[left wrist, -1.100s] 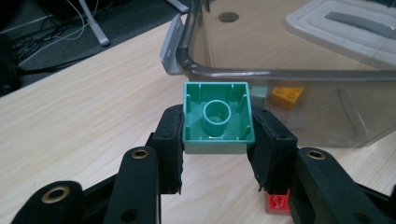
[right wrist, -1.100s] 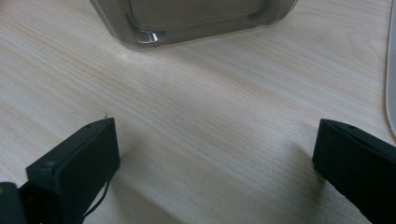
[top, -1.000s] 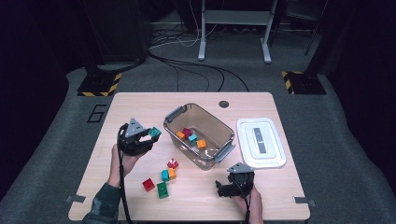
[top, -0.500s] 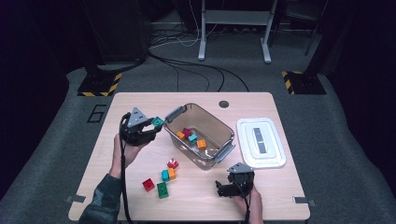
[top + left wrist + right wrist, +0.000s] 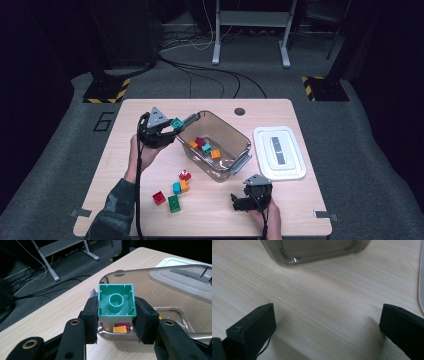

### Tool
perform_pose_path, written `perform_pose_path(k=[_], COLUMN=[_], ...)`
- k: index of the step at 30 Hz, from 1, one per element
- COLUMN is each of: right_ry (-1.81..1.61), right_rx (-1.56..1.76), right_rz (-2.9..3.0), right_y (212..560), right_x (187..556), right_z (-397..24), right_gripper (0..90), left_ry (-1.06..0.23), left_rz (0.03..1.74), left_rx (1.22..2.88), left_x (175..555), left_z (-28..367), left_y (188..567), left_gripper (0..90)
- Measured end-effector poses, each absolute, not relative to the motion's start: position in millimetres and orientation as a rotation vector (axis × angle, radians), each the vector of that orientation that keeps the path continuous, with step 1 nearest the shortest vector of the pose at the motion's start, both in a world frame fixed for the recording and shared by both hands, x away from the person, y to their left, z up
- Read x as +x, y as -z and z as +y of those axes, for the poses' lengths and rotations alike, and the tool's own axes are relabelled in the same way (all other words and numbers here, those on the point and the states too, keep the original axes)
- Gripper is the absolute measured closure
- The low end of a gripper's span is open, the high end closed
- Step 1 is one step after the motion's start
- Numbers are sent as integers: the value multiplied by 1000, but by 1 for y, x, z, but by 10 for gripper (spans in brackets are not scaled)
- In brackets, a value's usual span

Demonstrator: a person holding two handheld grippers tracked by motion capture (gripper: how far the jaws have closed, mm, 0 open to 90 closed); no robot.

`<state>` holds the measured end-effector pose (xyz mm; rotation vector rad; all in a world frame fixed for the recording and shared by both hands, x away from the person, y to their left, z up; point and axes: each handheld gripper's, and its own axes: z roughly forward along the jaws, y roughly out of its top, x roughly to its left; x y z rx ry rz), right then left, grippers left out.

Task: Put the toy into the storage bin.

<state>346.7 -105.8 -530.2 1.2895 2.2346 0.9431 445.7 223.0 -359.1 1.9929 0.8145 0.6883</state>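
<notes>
Now, left gripper (image 5: pixel 117 315) clamps teal block (image 5: pixel 116 303) | moved from beside clear bin (image 5: pixel 235 135) up to its near-left rim since a second ago | right gripper (image 5: pixel 327 322) unmoved on table (image 5: pixel 317 302), jaws wide apart, holding nothing.

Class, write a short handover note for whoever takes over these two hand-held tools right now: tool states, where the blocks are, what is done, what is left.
Left tool: shut on the teal plastic block, held at the near rim of the clear plastic bin.
Right tool: open, empty, resting on the wooden table.
Done: orange, magenta and teal blocks lie in the bin.
Left: drop the held block in; then the red, green, teal-orange and red-white blocks on the table. White lid lies beside the bin.
</notes>
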Motion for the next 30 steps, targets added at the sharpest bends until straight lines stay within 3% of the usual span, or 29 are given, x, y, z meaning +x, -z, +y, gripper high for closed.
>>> perform_pose_path(k=[25, 30], right_ry=[-944, -942], right_rx=[1291, 1280], right_rz=[2233, 2242], right_y=[530, 530], right_x=[347, 347], right_z=[-106, -106], right_gripper=[0, 0], left_ry=[-591, -570], left_rz=[838, 853], left_rx=[2036, 2038], left_x=[484, 482], left_z=[191, 194], left_y=[388, 389], left_gripper=[578, 323])
